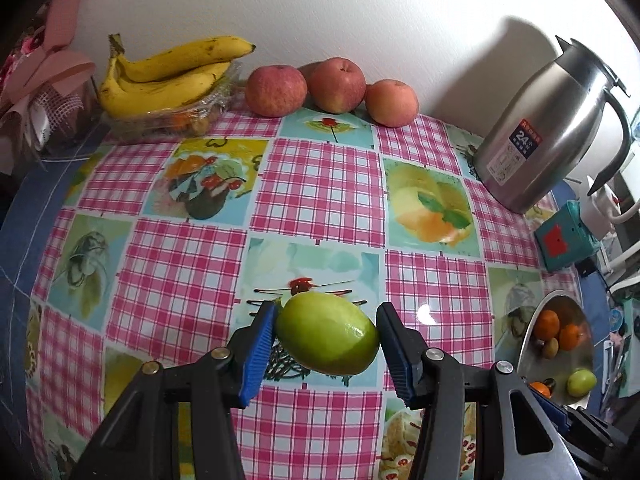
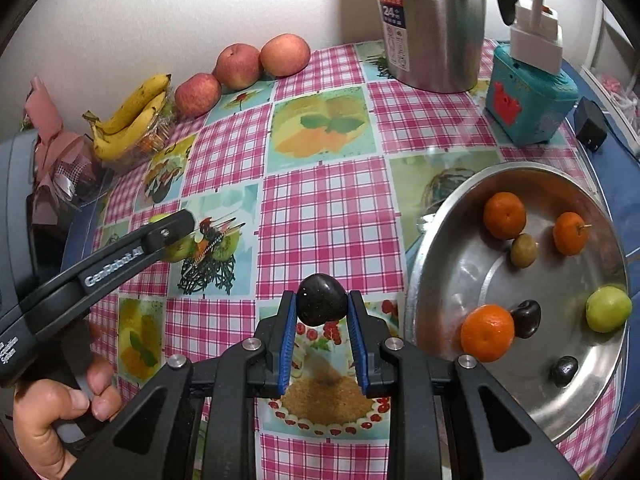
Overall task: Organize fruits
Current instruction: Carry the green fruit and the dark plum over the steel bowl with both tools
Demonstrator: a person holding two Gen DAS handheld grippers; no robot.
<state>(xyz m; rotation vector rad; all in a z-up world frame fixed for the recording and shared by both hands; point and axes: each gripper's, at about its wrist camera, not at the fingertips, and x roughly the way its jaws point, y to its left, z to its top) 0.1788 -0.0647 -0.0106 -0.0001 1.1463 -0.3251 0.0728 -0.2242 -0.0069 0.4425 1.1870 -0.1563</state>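
Observation:
My left gripper [image 1: 328, 314] is shut on a green oval fruit [image 1: 326, 338], with both blue pads against its sides just above the checked tablecloth [image 1: 184, 248]. The right wrist view shows that gripper [image 2: 176, 236] at the left, a hand on its handle. My right gripper [image 2: 321, 298] is shut on a small dark plum-like fruit [image 2: 322, 302], held over the cloth. To its right lies a wide steel dish [image 2: 440, 240] holding three oranges [image 2: 487, 333], a green fruit [image 2: 608, 309], two dark fruits [image 2: 527, 318] and a small brownish one [image 2: 523, 250].
Three apples [image 1: 274, 90] and a bunch of bananas [image 1: 160, 80] on a clear plastic box line the wall at the back. A steel thermos jug [image 1: 536, 128] and a teal box [image 2: 528, 104] stand at the back right. The dish [image 1: 524, 344] sits near the table's right edge.

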